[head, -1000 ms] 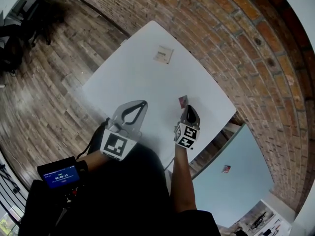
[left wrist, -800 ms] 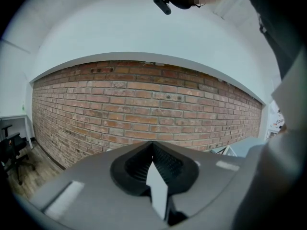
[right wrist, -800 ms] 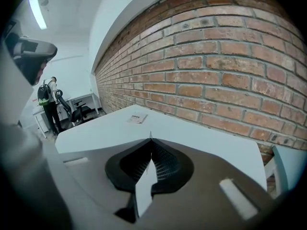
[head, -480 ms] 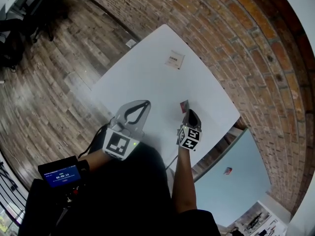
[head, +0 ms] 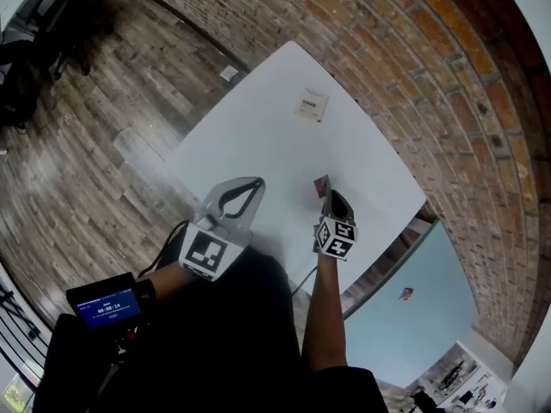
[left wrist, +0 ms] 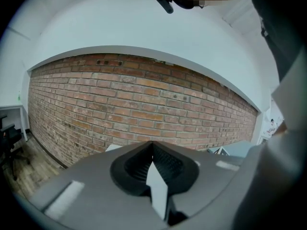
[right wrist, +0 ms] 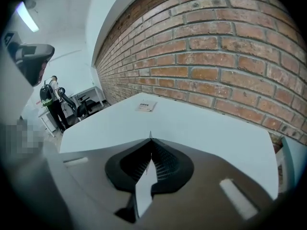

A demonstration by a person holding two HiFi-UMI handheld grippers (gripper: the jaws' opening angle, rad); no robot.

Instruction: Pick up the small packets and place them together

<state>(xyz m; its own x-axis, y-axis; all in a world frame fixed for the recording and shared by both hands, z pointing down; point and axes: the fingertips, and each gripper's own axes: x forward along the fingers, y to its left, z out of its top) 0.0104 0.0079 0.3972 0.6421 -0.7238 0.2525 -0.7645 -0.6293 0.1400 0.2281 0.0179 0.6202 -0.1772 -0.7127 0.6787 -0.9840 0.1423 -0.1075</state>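
Observation:
A small red packet (head: 322,184) sticks out of the tip of my right gripper (head: 328,196), whose jaws are shut on it above the near right part of the white table (head: 258,144). In the right gripper view (right wrist: 150,139) only a thin edge of that packet shows at the jaw tips. A second, pale packet (head: 311,106) lies flat near the table's far edge, and is also seen ahead of the right jaws (right wrist: 146,106). My left gripper (head: 255,181) is shut and holds nothing, raised over the near left of the table and pointing at the brick wall (left wrist: 152,143).
A brick wall (head: 413,76) runs along the table's far and right sides. A light blue surface (head: 413,325) lies lower right with a small red item (head: 404,294) on it. Wooden floor (head: 77,144) spreads to the left. A person with a backpack (right wrist: 50,97) stands far off.
The head view has swung a little, so the table and the pale packet sit further right in the picture. Both grippers stay shut, and the red packet stays at the right gripper's tip.

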